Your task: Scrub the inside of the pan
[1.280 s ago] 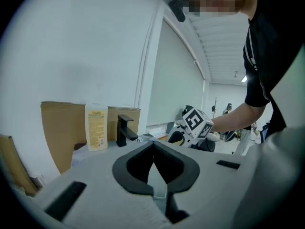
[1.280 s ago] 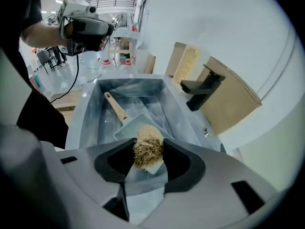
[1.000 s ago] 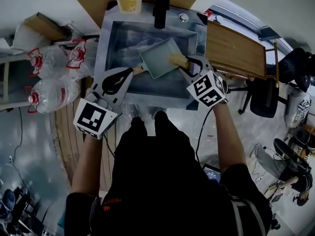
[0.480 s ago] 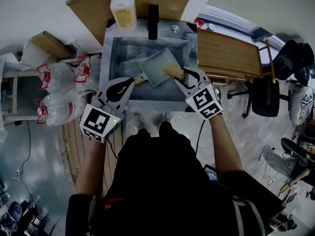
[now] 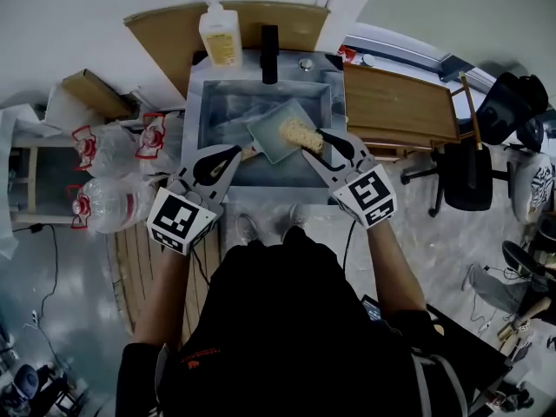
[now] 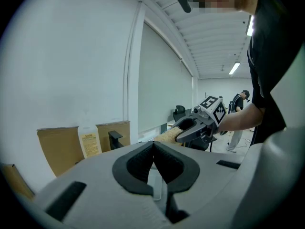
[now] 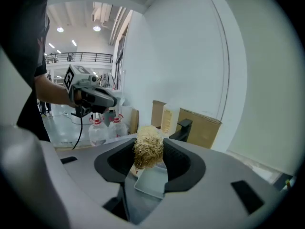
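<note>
Mid-frame, over the sink: left tool is clamped shut on the pan by its handle. Right tool is gripping the scrubber, which sits at the pan's right corner, pan just left of the tool tips.

One pan, one scrubber, three water jugs.

Head view steeply above sink; gripper views low, close; bottle, faucet common to all.

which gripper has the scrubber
The right gripper, shut on the straw-coloured scrubber over the pan; the left gripper holds only the pan by its handle.
</note>
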`<state>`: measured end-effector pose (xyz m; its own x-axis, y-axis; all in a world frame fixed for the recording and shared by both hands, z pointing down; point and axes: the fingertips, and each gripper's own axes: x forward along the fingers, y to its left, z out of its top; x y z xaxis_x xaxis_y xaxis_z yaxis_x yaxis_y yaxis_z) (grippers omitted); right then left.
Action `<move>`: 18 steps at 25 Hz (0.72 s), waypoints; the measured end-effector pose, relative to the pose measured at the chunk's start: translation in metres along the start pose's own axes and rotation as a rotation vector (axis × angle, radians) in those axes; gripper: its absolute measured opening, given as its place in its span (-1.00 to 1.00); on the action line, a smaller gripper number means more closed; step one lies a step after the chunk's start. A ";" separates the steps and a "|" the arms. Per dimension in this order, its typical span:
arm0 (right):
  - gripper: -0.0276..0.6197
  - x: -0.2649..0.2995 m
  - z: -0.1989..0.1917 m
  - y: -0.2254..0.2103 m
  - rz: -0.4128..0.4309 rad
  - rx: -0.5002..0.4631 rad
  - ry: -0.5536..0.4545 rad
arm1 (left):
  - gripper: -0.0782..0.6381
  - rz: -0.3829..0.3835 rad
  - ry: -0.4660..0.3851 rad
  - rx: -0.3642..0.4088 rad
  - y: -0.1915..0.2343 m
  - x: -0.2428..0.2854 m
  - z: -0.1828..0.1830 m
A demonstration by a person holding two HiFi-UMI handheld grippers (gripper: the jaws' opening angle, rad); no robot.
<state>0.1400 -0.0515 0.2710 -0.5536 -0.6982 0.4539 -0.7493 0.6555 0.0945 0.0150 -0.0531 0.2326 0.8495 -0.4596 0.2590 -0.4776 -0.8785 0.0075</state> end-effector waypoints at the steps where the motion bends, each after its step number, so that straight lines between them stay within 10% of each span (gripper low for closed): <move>1: -0.36 -0.001 0.004 0.001 0.003 0.015 -0.016 | -0.73 0.001 -0.001 0.000 0.001 -0.001 0.000; 18: -0.37 -0.013 0.046 -0.012 -0.003 0.223 -0.198 | -0.73 -0.009 -0.025 -0.009 0.016 0.005 0.003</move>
<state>0.1394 -0.0631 0.2237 -0.5951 -0.7569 0.2702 -0.8002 0.5893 -0.1115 0.0121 -0.0699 0.2312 0.8589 -0.4551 0.2349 -0.4721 -0.8813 0.0187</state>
